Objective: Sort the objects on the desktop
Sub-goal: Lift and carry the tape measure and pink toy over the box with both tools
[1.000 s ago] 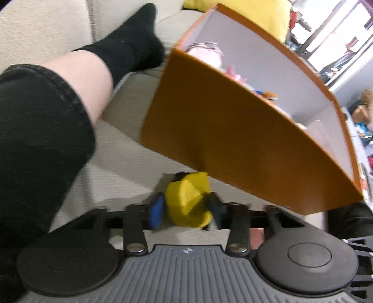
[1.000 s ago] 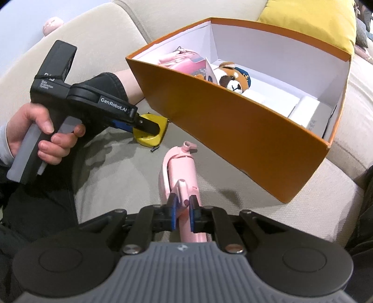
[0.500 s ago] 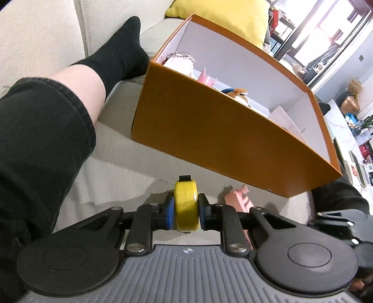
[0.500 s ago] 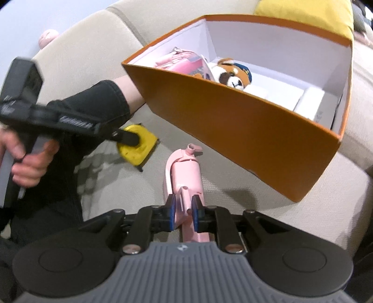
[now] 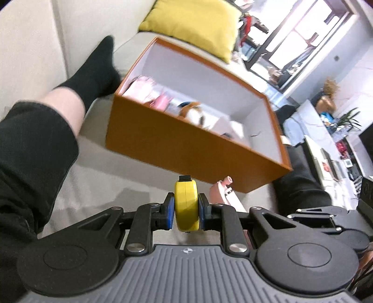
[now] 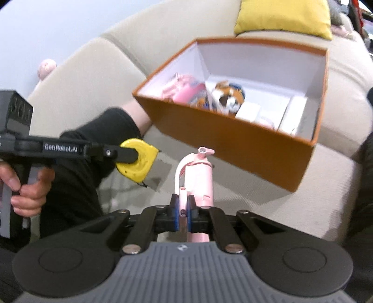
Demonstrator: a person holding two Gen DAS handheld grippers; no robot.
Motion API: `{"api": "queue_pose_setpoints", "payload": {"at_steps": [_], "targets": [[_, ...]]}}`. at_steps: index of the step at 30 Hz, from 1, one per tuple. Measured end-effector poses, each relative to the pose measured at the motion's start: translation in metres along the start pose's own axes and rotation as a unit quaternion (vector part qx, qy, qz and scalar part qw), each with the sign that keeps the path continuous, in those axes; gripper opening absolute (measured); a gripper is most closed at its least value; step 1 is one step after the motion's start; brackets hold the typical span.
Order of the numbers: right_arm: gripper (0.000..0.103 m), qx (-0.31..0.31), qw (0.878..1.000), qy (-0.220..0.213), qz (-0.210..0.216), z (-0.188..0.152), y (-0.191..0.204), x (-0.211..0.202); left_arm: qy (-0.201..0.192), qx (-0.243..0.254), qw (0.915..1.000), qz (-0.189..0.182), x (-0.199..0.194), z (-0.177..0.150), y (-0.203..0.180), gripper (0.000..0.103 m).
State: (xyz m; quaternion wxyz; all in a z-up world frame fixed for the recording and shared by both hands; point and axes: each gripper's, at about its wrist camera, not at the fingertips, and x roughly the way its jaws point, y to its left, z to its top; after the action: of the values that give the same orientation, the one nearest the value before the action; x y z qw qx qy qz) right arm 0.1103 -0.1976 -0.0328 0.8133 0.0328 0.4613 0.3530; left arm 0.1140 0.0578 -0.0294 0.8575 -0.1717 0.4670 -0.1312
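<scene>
My left gripper (image 5: pixel 186 209) is shut on a yellow tape measure (image 5: pixel 186 205), held edge-on above the sofa seat; it also shows from the side in the right wrist view (image 6: pixel 137 160). My right gripper (image 6: pixel 183 209) is shut on a tab of a pink fire-extinguisher-shaped toy (image 6: pixel 198 177), lifted off the seat; its nozzle shows in the left wrist view (image 5: pixel 221 188). Beyond both stands an open orange box (image 6: pixel 233 139) with white inside, also in the left wrist view (image 5: pixel 177 142), holding a pink item (image 6: pixel 186 91), a plush toy (image 6: pixel 229 95) and white boxes (image 6: pixel 249 111).
The beige sofa seat (image 5: pixel 112 177) carries everything. A person's leg in black with a black sock (image 5: pixel 93 72) lies left of the box. A yellow cushion (image 6: pixel 283 17) sits behind the box. A small pink thing (image 6: pixel 46 66) rests on the sofa back.
Both grippers have risen with their objects off the seat. The tape measure turned from flat-on to edge-on in the left jaws. The box now appears lower and farther, its inside more visible.
</scene>
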Motion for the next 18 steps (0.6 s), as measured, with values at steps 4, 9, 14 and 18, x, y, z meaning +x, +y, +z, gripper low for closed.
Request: {"api": "queue_pose_setpoints", "payload": {"at_steps": [4,9,14,18], "targets": [[0.007,0.005,0.999,-0.034,-0.02,0.014,0.008,-0.036,-0.014,0.019,0.9995,-0.02,-0.015,0.011,-0.012,0.023],[0.007,0.022,0.995,-0.087,-0.048,0.047,0.006,-0.071,-0.042,0.044,0.9975,-0.036,-0.03,0.036,-0.028,0.023],[0.007,0.067,0.984,-0.125,-0.108,0.091,-0.015,-0.071,-0.074,0.073,0.9939,-0.037,-0.034,0.065,-0.047,0.023],[0.007,0.102,0.975,-0.123,-0.155,0.119,-0.037,-0.038,-0.078,0.083,0.9927,-0.04,-0.022,0.084,-0.056,0.023]]}}
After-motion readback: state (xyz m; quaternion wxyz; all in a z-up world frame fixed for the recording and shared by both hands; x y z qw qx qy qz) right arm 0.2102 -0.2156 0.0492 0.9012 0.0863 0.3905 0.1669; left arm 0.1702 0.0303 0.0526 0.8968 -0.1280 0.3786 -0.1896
